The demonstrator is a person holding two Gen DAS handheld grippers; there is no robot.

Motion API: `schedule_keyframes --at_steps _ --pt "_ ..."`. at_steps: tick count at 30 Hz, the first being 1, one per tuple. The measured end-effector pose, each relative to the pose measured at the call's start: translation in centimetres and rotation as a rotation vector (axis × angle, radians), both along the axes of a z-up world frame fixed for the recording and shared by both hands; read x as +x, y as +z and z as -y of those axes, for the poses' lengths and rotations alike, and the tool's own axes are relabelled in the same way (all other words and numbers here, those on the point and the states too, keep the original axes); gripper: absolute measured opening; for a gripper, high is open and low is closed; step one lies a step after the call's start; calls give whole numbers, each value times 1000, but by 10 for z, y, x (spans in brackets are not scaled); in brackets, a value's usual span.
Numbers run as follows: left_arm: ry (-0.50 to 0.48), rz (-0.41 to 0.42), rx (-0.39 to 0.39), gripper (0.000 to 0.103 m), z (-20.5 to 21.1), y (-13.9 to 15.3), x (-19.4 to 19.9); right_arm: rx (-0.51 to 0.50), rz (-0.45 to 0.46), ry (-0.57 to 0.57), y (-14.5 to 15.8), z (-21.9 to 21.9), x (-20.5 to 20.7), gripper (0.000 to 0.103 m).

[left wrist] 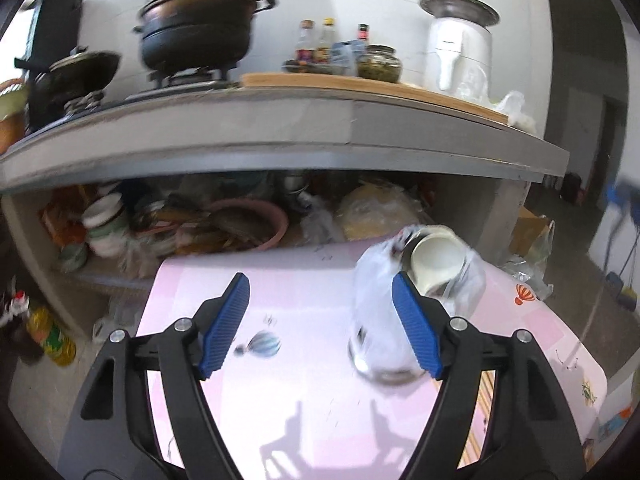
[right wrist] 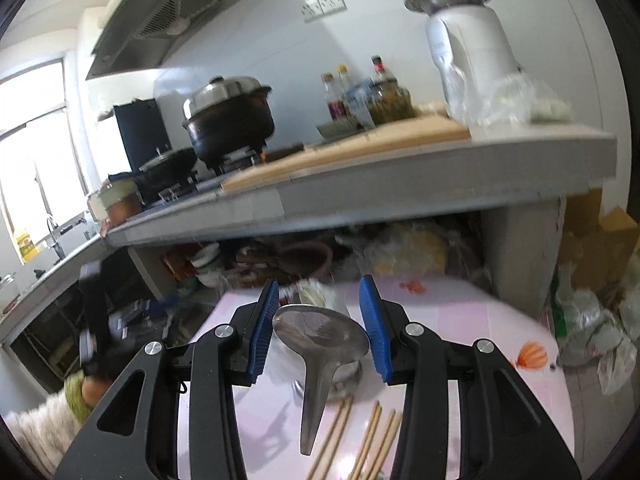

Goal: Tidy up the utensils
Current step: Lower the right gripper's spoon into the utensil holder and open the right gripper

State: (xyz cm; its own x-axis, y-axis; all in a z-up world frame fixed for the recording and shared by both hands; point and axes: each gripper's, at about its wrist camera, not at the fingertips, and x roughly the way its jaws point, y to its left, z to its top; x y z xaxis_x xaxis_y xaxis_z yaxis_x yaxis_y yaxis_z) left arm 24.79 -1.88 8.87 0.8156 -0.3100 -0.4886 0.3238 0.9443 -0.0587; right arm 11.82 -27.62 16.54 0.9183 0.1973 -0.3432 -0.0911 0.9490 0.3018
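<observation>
At centre frame in the right wrist view, the right gripper (right wrist: 320, 322) is holding a metal ladle (right wrist: 320, 344) between its blue pads (right wrist: 262, 328), the jaws closing on the rim of the bowl while the handle is pointing down toward the bottom of the frame. Wooden chopsticks (right wrist: 372, 440) are lying on the pink table (right wrist: 460, 320) below the ladle, at lower centre. In the left wrist view, the left gripper (left wrist: 322, 324) is hovering over the same table with its jaws standing wide and nothing between them. A clear plastic bag (left wrist: 384, 320) is sitting at right of centre, partly behind the right-hand pad, with a white cup (left wrist: 436, 260) showing at its top. A black pot (left wrist: 196, 28) is sitting on the counter at upper left.
</observation>
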Motion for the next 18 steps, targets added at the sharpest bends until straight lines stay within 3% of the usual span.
schedule_keyframes --at_steps 8,13,18 --pt "88 -56 -39 71 -58 -32 -49 12 90 40 53 -14 48 41" --pt "151 -102 -14 71 -88 -56 -69 -10 75 69 52 -38 105 41" --pt "221 -128 -28 71 -119 -67 -79 -63 31 85 29 -62 153 41"
